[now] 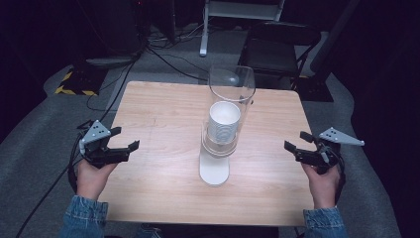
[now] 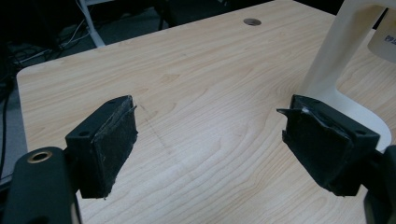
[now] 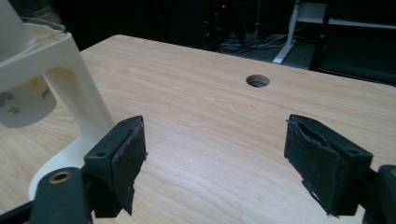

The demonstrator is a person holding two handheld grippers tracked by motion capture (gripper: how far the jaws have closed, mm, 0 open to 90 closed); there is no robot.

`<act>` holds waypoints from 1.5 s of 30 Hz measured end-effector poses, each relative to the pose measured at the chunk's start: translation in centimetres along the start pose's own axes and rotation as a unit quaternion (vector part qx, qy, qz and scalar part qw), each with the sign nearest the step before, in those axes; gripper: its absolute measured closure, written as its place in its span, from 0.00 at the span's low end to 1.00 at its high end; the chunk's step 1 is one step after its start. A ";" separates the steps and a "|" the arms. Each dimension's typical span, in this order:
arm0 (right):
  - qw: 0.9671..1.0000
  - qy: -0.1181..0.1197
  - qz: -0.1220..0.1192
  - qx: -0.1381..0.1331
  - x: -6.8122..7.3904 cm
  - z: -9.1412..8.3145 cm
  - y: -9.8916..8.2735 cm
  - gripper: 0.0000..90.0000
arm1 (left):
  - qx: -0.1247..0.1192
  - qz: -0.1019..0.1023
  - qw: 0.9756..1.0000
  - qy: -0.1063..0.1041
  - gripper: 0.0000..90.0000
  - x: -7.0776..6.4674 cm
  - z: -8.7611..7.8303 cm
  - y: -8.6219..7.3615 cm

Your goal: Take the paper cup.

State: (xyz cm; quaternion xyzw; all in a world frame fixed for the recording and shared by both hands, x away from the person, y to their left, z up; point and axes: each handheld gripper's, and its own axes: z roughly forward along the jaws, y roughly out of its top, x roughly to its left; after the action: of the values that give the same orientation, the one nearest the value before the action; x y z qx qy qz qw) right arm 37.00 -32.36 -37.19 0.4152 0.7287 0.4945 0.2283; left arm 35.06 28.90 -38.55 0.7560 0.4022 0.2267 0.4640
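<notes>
Cup dispenser (image 1: 221, 134) dead centre on surface (image 1: 163, 124), paper cups (image 1: 224, 121) stacked inside. Left claw (image 1: 125, 140) and right claw (image 1: 296, 141) wide, empty, well apart from it. Tall and top-heavy, so sideways nudge probably tips it; hard pinch likely crushes cup.

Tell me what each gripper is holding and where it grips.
Nothing is held. The left gripper and right gripper are open, apart from the cup dispenser.
</notes>
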 end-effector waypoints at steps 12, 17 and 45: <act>0.998 0.045 -0.045 0.021 3.6 3.3 0.9 0.24 | -0.008 -0.016 1.000 0.011 0.19 0.6 -1.6 -0.9; 0.996 0.065 -0.060 0.025 4.8 4.2 1.2 0.24 | -0.011 -0.019 1.000 0.012 0.19 0.5 -2.0 -1.1; 0.969 0.209 -0.120 0.057 11.7 9.8 0.4 0.18 | 0.001 -0.027 1.000 0.010 0.19 0.6 -1.7 -1.8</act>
State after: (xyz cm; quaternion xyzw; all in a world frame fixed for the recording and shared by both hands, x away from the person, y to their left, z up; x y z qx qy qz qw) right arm 38.04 -17.37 -39.91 0.2242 0.8320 0.4966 0.1045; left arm 33.45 30.75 -39.33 0.7427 0.4278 0.2214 0.4651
